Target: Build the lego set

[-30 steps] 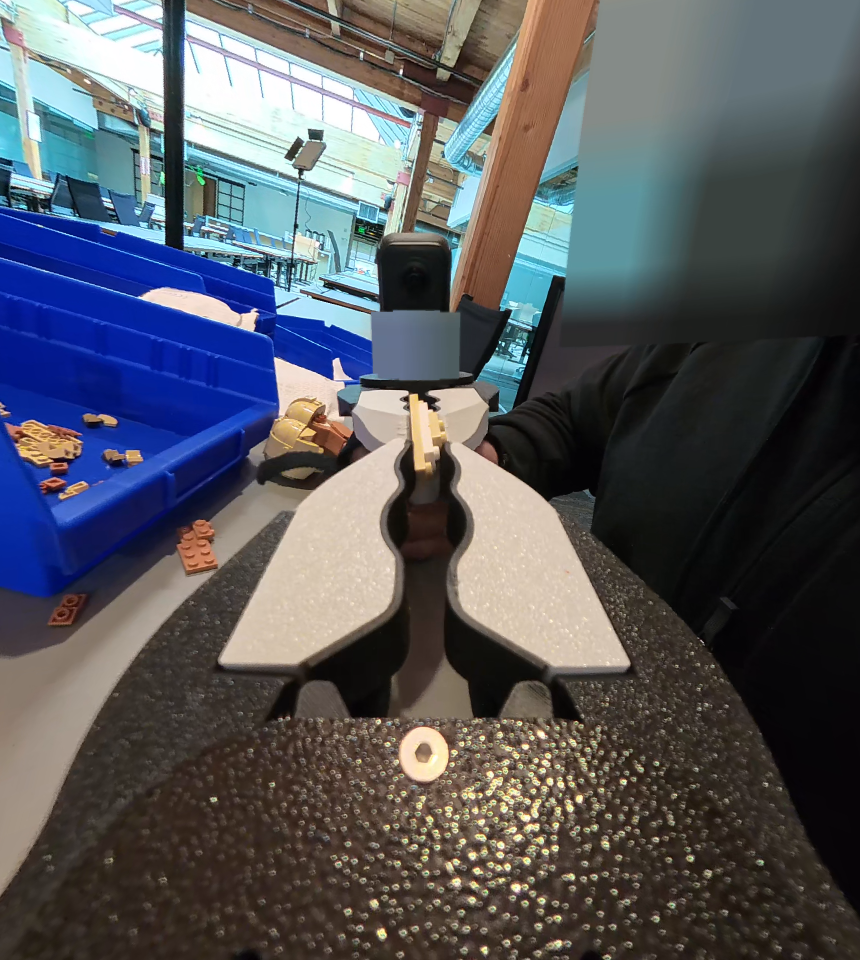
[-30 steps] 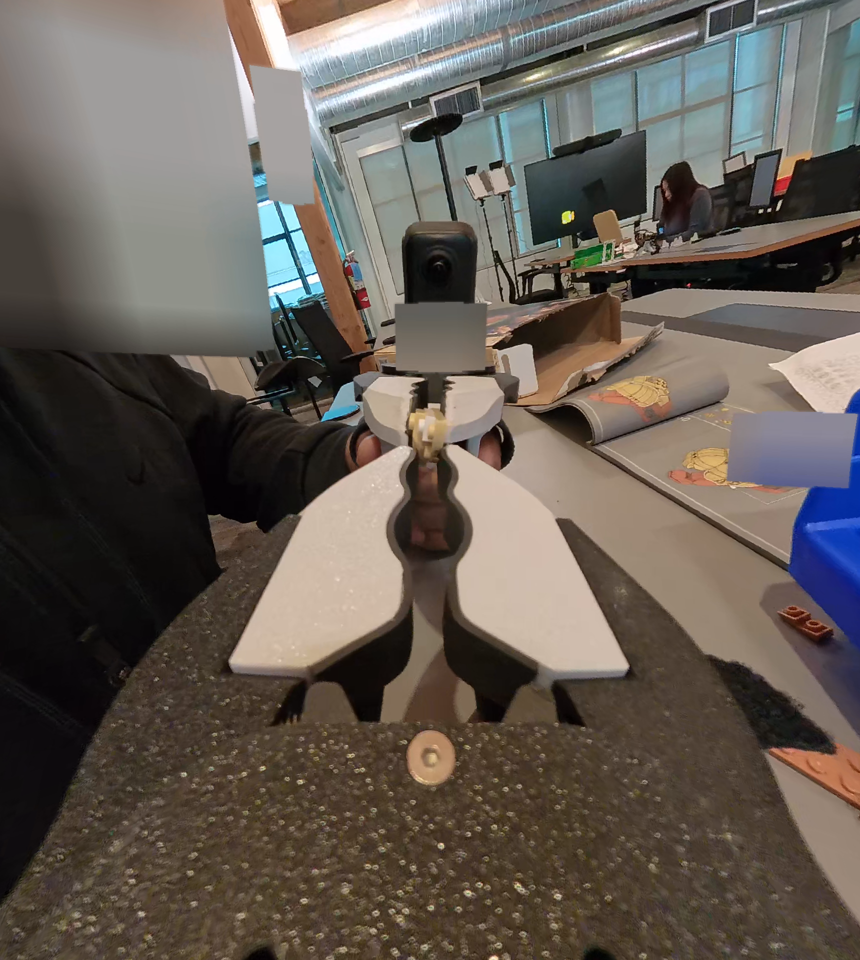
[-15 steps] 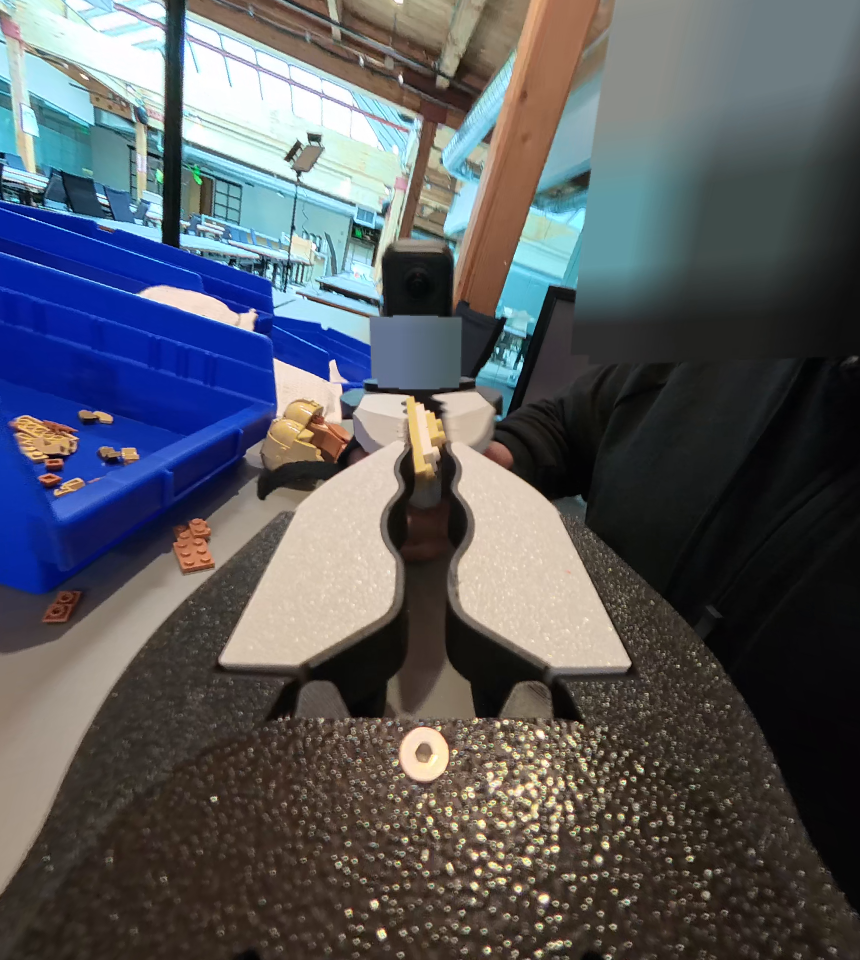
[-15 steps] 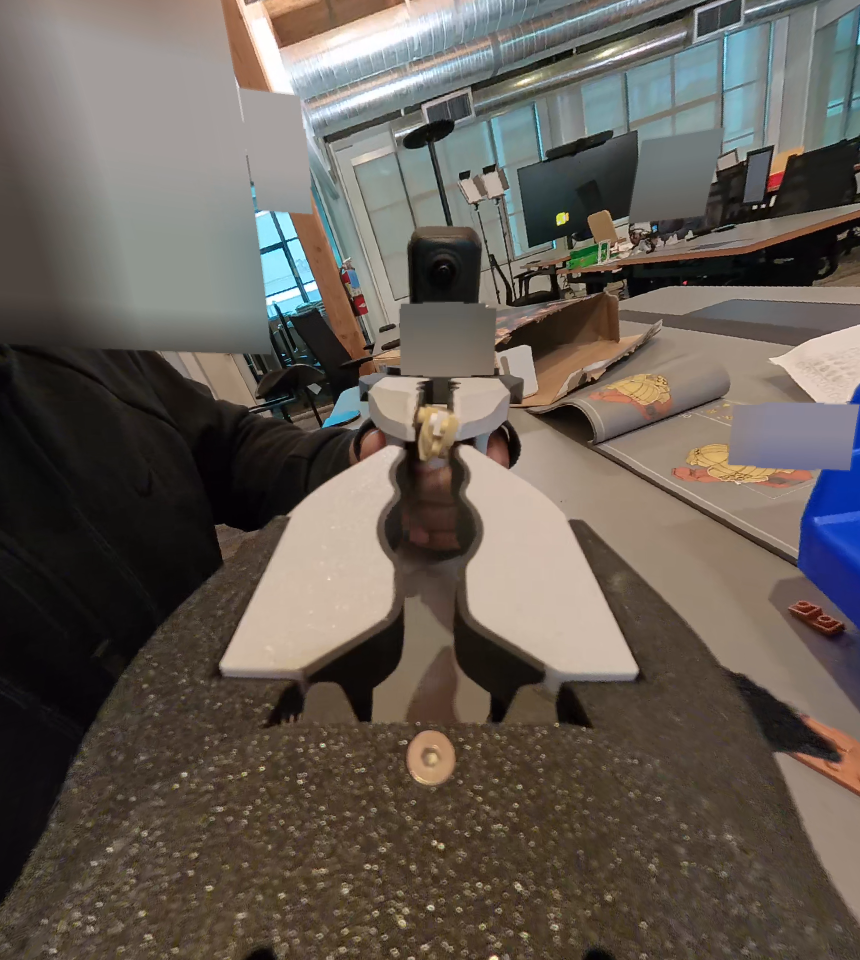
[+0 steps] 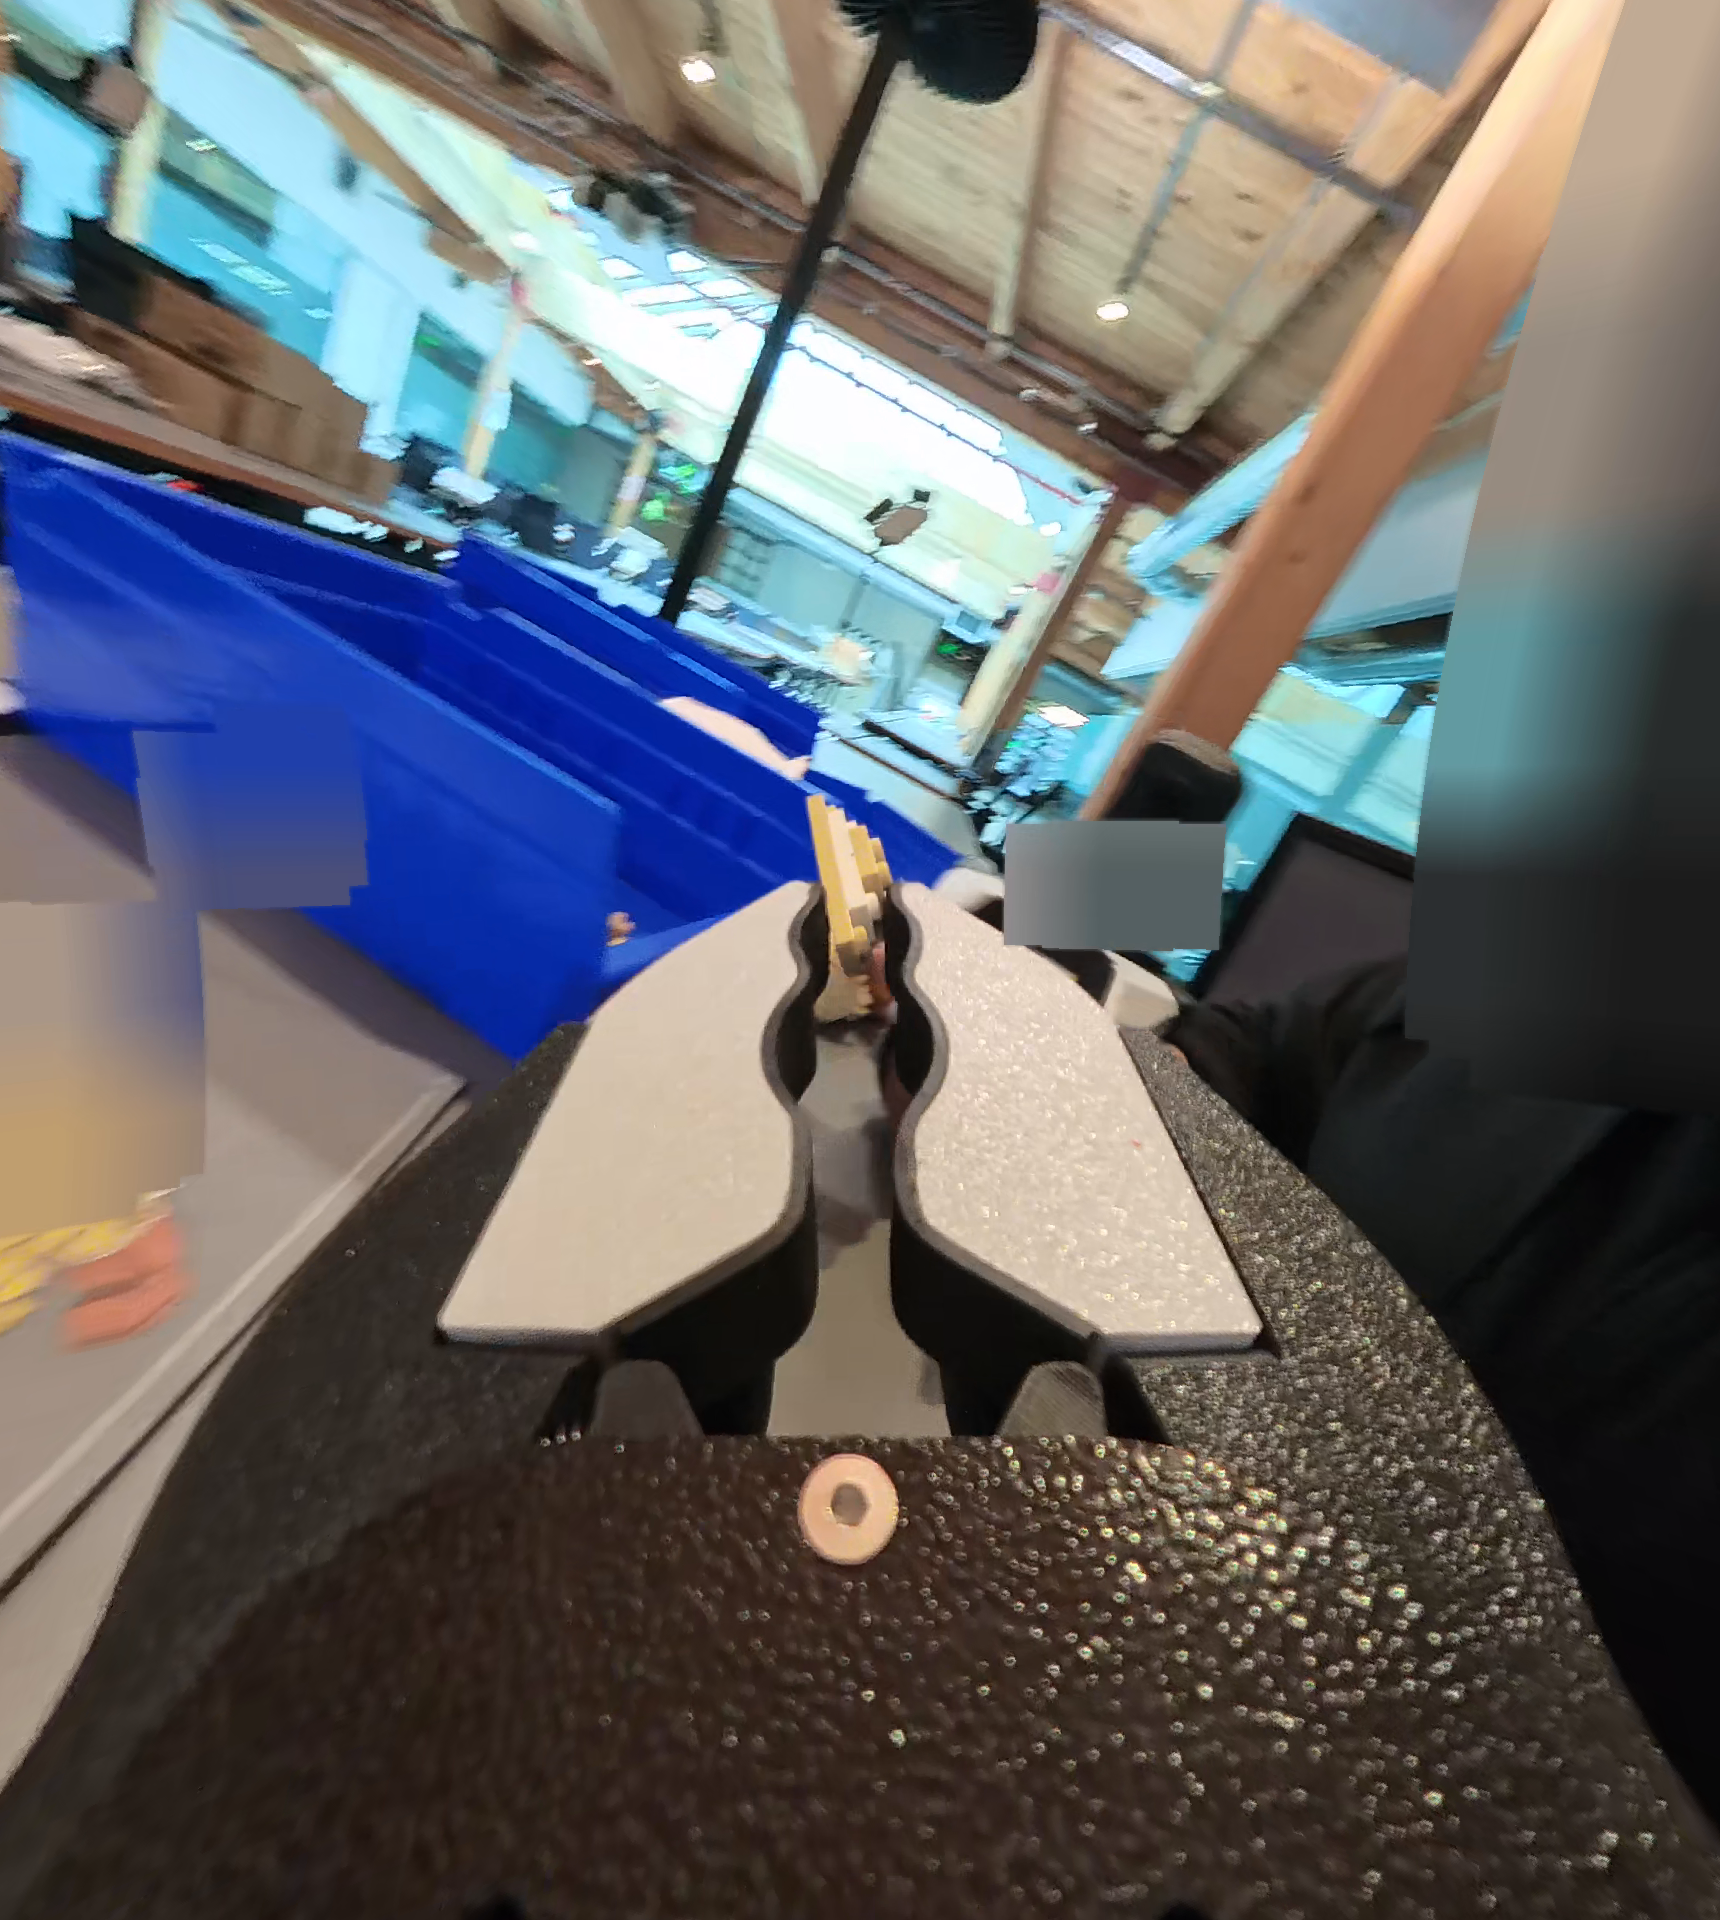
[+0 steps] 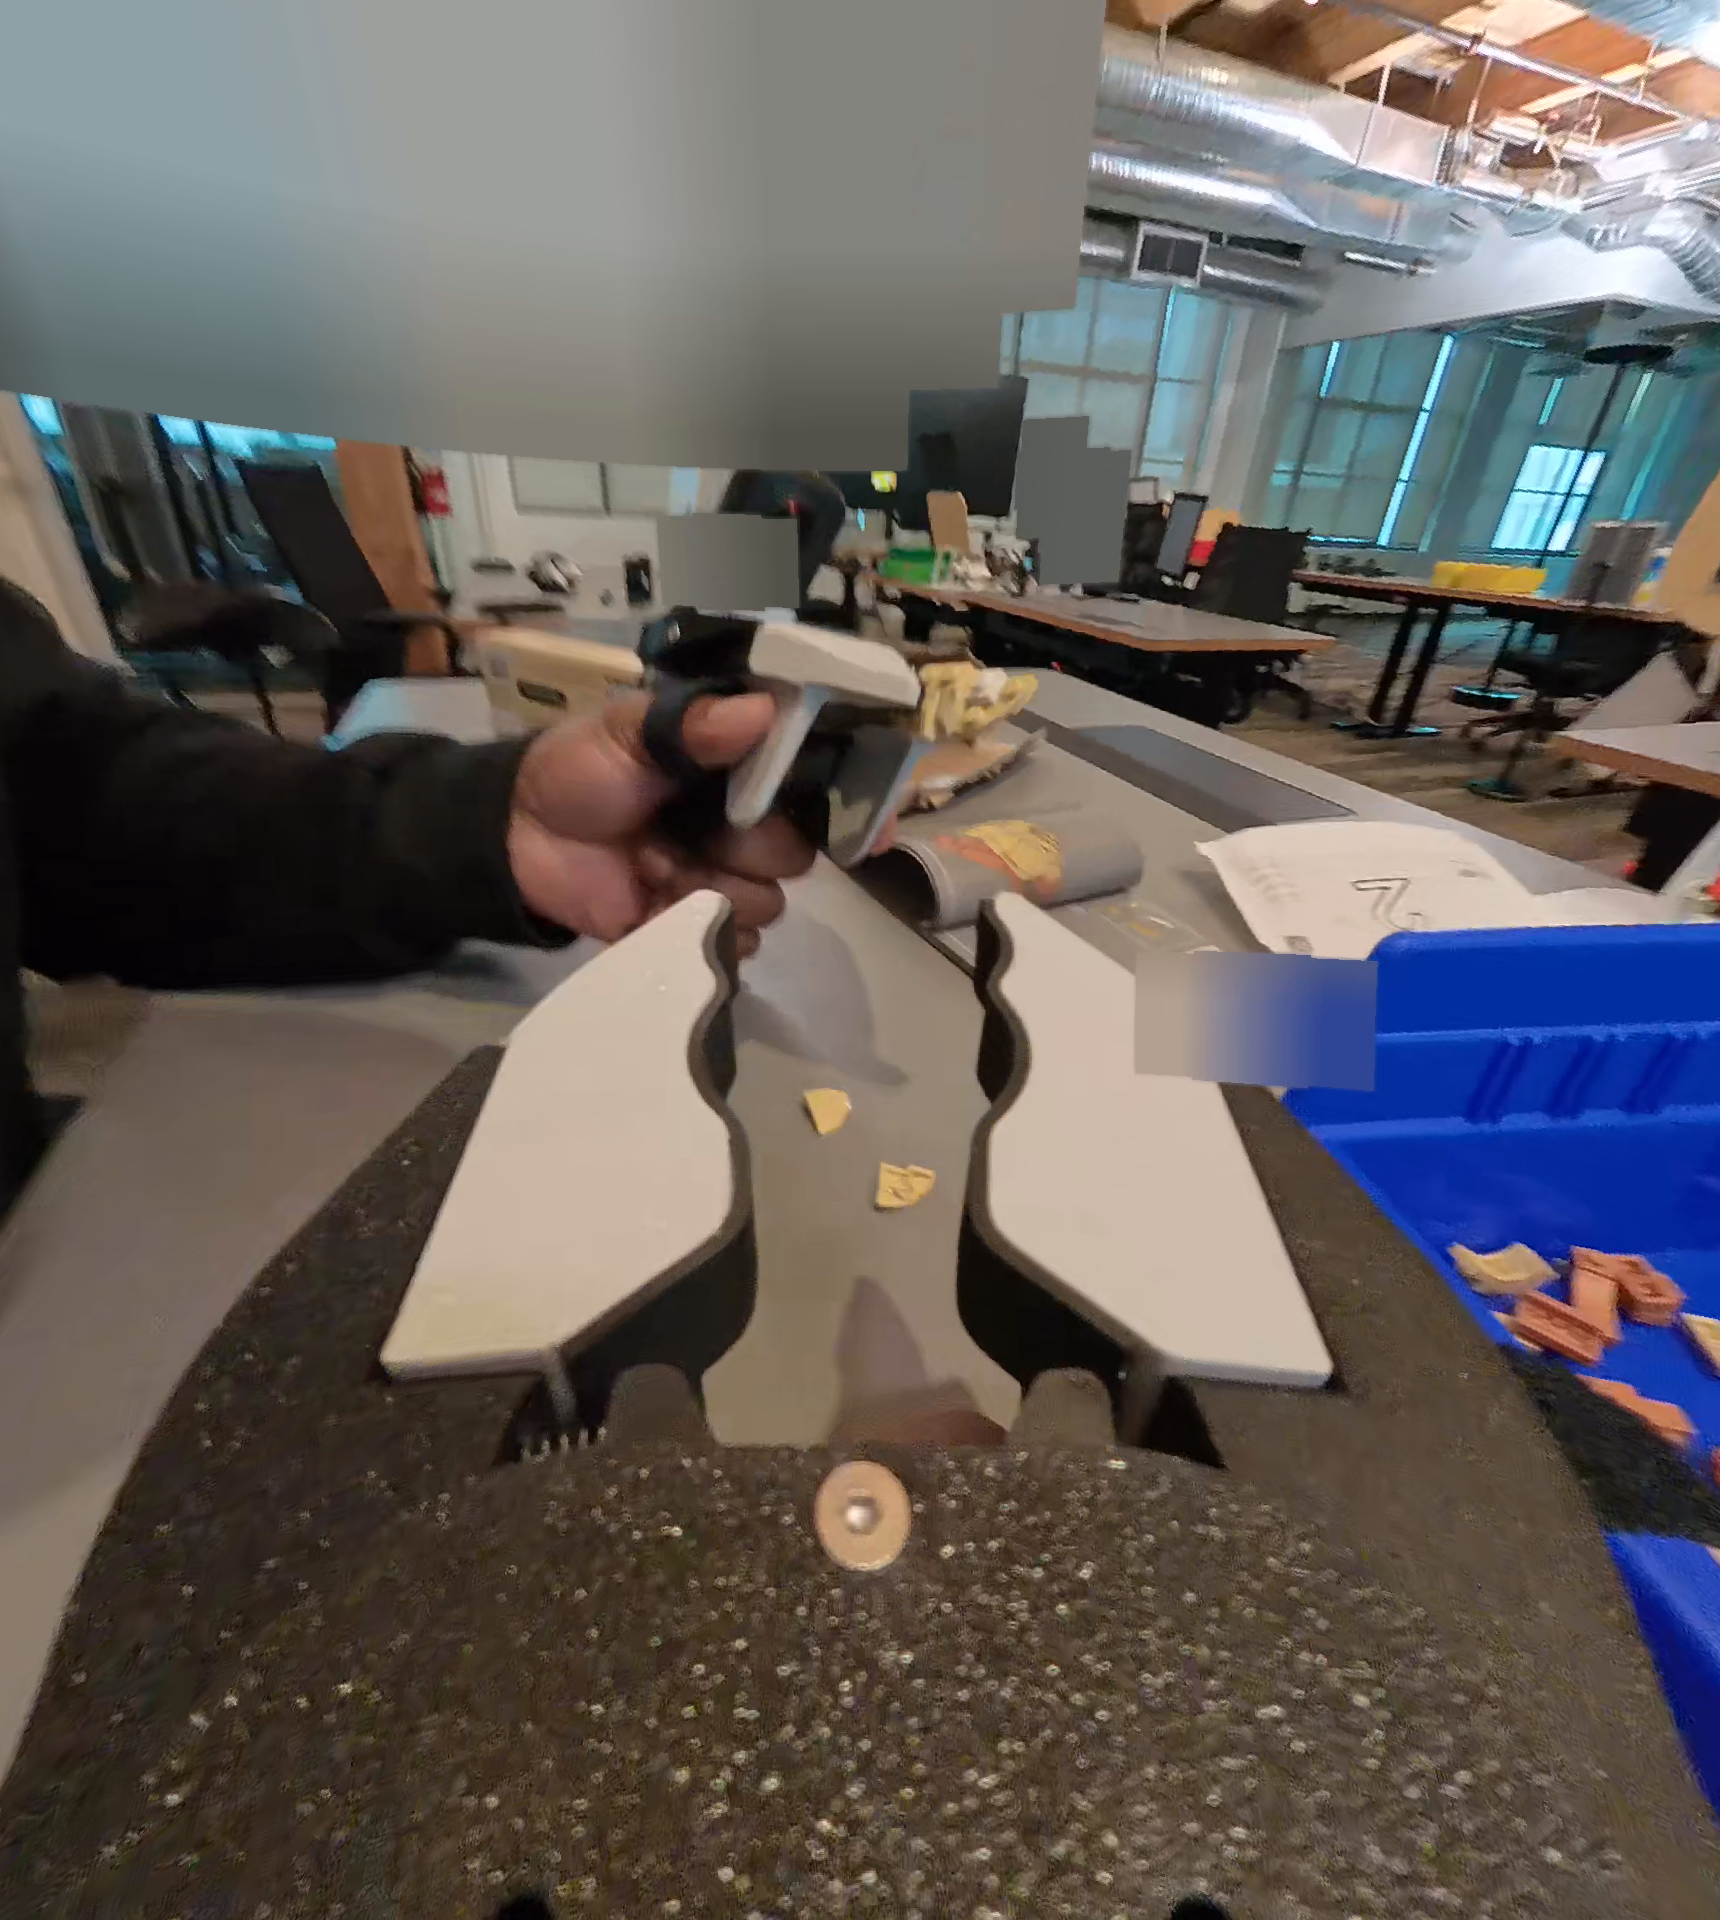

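- Left wrist view: left claw [image 5: 854, 935] was closed on a small tan-and-yellow stack of lego plates [image 5: 848, 896], clamped edge-on at the tips and standing up above them, lifted off the grey counter [image 5: 336, 1049]. Long blue plastic bins [image 5: 482, 790] lay beyond on the left. The frame was tilted and blurred, so stud detail could not be read.
- Right wrist view: right claw [image 6: 856, 945] stood wide open and empty, above the counter. Two small tan lego pieces [image 6: 866, 1148] lay loose on the counter, seen between the fingers. A blue plastic bin with brown and tan plates [image 6: 1583, 1143] sat just to the right. An open instruction booklet [image 6: 1032, 862] lay farther back. The left claw, in the person's hand [image 6: 648, 810], was held up near it.
- Step, by my reading: a sub-assembly was in hand on the left; the right side was free to fetch.
- Next move likely calls for lowering the right claw over one loose tan piece, closing on its edges, then aligning its studs with the held stack.
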Motion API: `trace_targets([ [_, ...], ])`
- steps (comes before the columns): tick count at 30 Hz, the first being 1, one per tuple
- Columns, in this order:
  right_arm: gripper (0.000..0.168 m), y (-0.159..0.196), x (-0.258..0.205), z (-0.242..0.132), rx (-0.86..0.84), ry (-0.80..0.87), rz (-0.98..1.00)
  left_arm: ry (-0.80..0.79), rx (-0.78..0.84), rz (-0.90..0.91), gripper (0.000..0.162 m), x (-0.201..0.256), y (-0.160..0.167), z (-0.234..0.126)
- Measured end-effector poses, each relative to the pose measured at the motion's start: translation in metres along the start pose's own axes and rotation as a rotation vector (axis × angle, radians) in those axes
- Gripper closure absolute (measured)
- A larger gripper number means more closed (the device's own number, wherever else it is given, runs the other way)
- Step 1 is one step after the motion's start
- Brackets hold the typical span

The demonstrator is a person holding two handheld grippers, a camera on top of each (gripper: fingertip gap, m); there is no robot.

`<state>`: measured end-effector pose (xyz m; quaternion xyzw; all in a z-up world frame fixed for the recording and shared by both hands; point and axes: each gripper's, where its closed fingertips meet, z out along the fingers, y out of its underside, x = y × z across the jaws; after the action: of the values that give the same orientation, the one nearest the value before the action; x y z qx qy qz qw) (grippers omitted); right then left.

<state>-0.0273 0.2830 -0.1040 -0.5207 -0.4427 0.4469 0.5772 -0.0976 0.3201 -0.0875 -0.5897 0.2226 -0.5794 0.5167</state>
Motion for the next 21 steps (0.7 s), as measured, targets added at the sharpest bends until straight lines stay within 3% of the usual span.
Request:
trace_targets([
  [9,0.167,0.028,0.010,0.010,-0.219,0.102,-0.155,-0.145,-0.120,-0.174,0.152,-0.028,0.022,-0.010],
  [21,0.168,0.046,0.013,0.041,-0.309,0.140,-0.284,-0.149,-0.164,-0.231,0.152,-0.031,0.031,-0.011],
])
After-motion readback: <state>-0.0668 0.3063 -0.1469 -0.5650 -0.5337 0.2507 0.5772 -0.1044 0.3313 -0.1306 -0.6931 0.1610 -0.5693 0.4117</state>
